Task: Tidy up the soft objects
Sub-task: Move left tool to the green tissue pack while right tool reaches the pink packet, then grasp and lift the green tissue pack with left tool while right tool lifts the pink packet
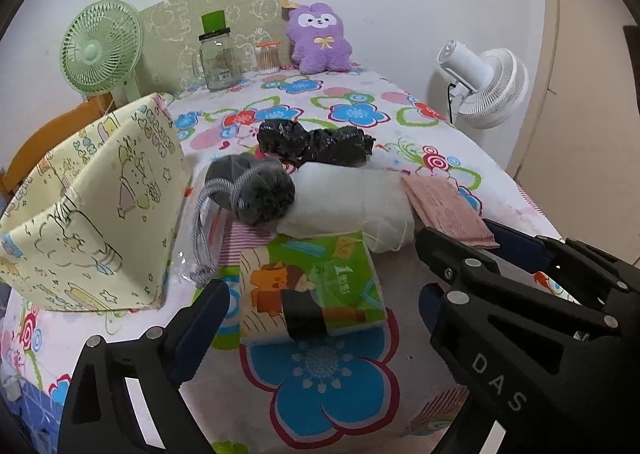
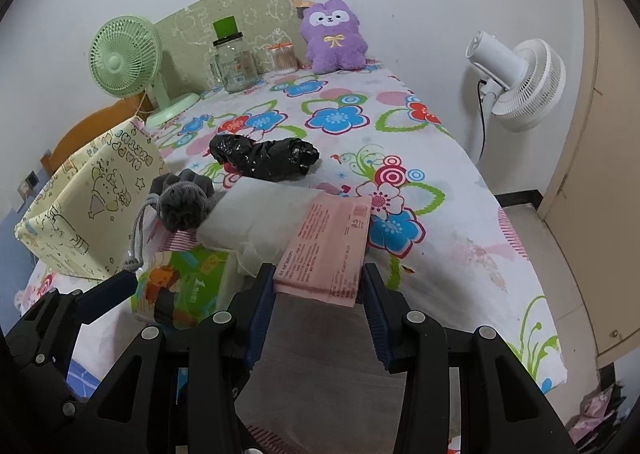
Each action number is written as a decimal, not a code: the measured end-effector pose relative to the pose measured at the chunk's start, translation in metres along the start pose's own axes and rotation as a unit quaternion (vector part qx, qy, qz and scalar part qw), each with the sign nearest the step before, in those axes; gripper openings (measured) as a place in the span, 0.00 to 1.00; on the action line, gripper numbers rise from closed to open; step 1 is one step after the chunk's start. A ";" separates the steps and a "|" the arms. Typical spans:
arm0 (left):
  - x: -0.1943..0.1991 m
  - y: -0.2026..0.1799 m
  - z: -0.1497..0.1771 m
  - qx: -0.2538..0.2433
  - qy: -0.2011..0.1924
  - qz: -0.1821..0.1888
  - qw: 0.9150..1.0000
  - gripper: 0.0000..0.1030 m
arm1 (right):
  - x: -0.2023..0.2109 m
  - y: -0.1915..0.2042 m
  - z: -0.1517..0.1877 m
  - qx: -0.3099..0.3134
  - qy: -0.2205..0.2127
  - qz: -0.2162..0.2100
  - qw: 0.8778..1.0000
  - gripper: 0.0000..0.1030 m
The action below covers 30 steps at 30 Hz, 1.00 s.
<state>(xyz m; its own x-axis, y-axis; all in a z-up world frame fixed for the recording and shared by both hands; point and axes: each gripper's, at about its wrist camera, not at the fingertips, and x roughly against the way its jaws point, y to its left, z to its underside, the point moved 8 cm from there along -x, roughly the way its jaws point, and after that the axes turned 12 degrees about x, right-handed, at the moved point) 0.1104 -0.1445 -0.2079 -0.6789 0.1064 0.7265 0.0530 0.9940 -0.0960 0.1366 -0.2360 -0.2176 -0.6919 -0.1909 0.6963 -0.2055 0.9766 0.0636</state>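
Note:
On the flowered bed sheet (image 1: 320, 374) lie a green tissue pack (image 1: 316, 286), a grey knitted pouch (image 1: 252, 185) with a cord, a white soft roll (image 1: 348, 201), a black plastic bundle (image 1: 316, 143) and a pink packet (image 1: 444, 209). My left gripper (image 1: 320, 294) is open wide, its pads on either side of the tissue pack's near end and apart from it. My right gripper (image 2: 318, 286) is shut on the near end of the pink packet (image 2: 332, 242), whose far end rests on the white roll (image 2: 260, 209). A yellow fabric bin (image 1: 100, 213) stands open at the left.
A purple plush (image 1: 320, 39), a glass jar (image 1: 220, 57) and a swab pot (image 1: 268, 57) stand at the back by the wall. A green fan (image 1: 100, 49) is back left. A white fan (image 2: 516, 81) stands off the bed's right edge, near a door (image 2: 600, 173).

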 end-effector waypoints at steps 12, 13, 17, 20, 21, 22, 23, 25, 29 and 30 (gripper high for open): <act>-0.018 0.011 0.010 0.025 0.041 0.004 0.999 0.80 | -0.007 0.009 0.003 0.007 0.010 0.001 1.000 0.45; -0.018 0.011 0.009 0.028 0.040 0.007 0.999 0.77 | -0.007 0.009 0.003 0.007 0.011 0.001 1.000 0.45; -0.015 0.011 0.008 0.025 0.038 0.008 0.999 0.72 | -0.006 0.011 0.001 0.009 0.010 0.004 1.000 0.45; -0.012 0.011 0.007 0.024 0.034 0.010 0.999 0.72 | -0.004 0.014 -0.001 0.012 0.009 0.003 1.000 0.45; -0.010 0.011 0.007 0.023 0.032 0.011 0.999 0.72 | -0.003 0.015 -0.002 0.013 0.009 0.003 1.000 0.45; -0.008 0.011 0.006 0.023 0.030 0.012 0.999 0.72 | -0.001 0.016 -0.003 0.014 0.007 0.003 1.000 0.45; -0.007 0.010 0.005 0.022 0.028 0.013 0.999 0.72 | 0.000 0.016 -0.003 0.015 0.006 0.003 1.000 0.45; -0.002 0.010 0.003 0.023 0.024 0.015 0.999 0.72 | 0.004 0.017 -0.006 0.016 0.001 0.004 1.000 0.45; 0.005 0.008 -0.001 0.023 0.017 0.020 0.999 0.72 | 0.014 0.018 -0.012 0.017 -0.010 0.009 1.000 0.45; 0.008 0.007 -0.003 0.022 0.015 0.021 0.999 0.72 | 0.015 0.017 -0.013 0.017 -0.012 0.010 1.000 0.45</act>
<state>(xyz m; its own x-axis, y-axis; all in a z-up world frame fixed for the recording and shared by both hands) 0.1075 -0.1366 -0.2009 -0.6545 0.1502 0.7410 0.0484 0.9864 -0.1572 0.1313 -0.2206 -0.1964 -0.7122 -0.1744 0.6800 -0.2147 0.9763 0.0254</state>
